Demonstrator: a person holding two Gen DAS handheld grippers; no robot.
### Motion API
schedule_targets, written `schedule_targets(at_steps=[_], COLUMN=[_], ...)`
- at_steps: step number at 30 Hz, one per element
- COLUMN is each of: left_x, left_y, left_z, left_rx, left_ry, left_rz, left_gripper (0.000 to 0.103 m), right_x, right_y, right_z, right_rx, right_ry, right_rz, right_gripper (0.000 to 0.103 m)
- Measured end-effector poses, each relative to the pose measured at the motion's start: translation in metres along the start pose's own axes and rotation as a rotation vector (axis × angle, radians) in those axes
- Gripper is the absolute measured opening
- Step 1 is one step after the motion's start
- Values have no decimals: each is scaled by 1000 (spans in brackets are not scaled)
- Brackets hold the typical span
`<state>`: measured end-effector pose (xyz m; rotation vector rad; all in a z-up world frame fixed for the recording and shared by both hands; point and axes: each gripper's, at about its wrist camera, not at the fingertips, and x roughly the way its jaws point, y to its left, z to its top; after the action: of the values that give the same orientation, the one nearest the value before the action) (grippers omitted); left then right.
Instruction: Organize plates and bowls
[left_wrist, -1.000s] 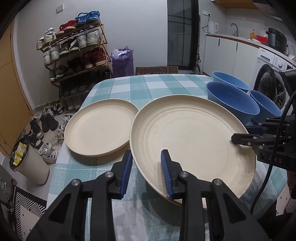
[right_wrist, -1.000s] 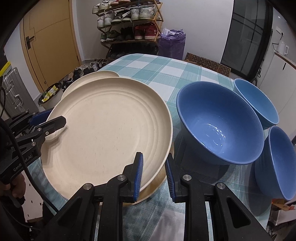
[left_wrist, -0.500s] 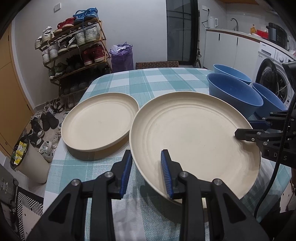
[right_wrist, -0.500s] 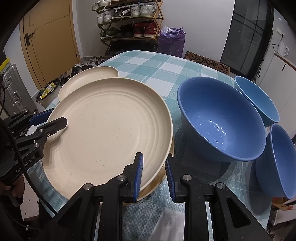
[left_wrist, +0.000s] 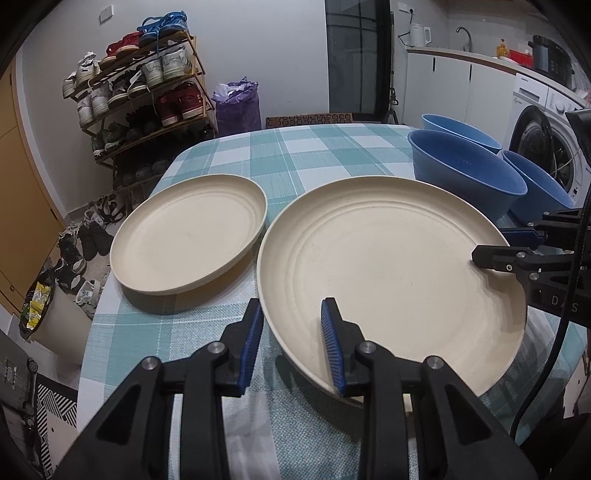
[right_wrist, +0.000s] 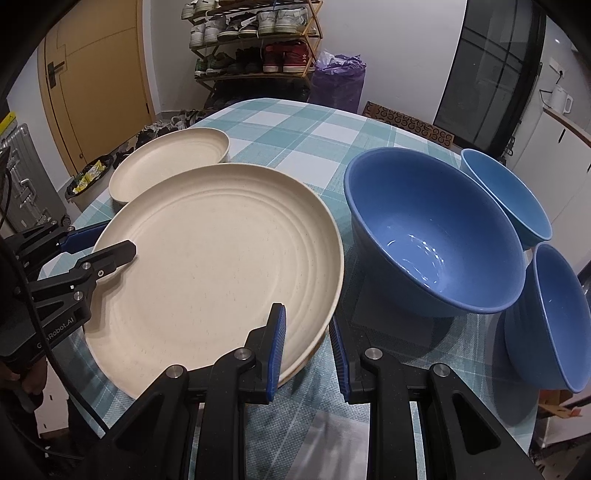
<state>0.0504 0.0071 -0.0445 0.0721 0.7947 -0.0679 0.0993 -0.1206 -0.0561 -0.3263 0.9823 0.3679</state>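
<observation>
Left gripper (left_wrist: 291, 334) clamps the near-left rim of the big cream plate (left_wrist: 391, 273), one blue pad (left_wrist: 332, 347) over the rim inside the plate, the other outside and under it. Right gripper (right_wrist: 306, 349) is closed on the opposite rim of the same plate, one pad on top, one outside. Both jaws are narrow, only the rim between them. Plate sits tilted above the checked tablecloth (left_wrist: 295, 155), carried between the two grippers; in the right wrist view a second cream rim shows just under its near edge, can't tell whether it's a separate plate. Smaller cream plate (left_wrist: 192, 232) lies flat on the cloth to the left, just beside the big one. Three blue bowls on the right side of the table: large bowl (right_wrist: 436, 236) nearest the big plate, two smaller ones (right_wrist: 506, 192) (right_wrist: 550, 317) behind and beside it, tight cluster. Shoe rack (left_wrist: 140, 96) stands against the far wall.
</observation>
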Motion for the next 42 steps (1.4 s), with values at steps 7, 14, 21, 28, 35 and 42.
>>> schedule_targets(at_steps=[7,14,21,28,35,42], left_x=[8,13,16,18,18,18], left_y=[-3,-2,-2,-3,-5,-7], left_z=[-2,-4,-3,-5,-6,-7], left_rx=[10,7,12,19,31,40], left_ry=[18,29,32,32,32,32], left_rz=[8,16,23,32,42,47], left_gripper=[30,30,30,30,32,33], right_x=[8,15,17,18,18,19], right_y=[-2,1,5,9,9,10], right_z=[-3,-3,-4,-5,-6,-6], right_rx=[0,-10,-19,-43,-48,-49], right_ry=[11,19,15,13,19,20], right_rz=[-12,-17,-34,-64,-72,-81], right_gripper=[24,24,24,25,25,25])
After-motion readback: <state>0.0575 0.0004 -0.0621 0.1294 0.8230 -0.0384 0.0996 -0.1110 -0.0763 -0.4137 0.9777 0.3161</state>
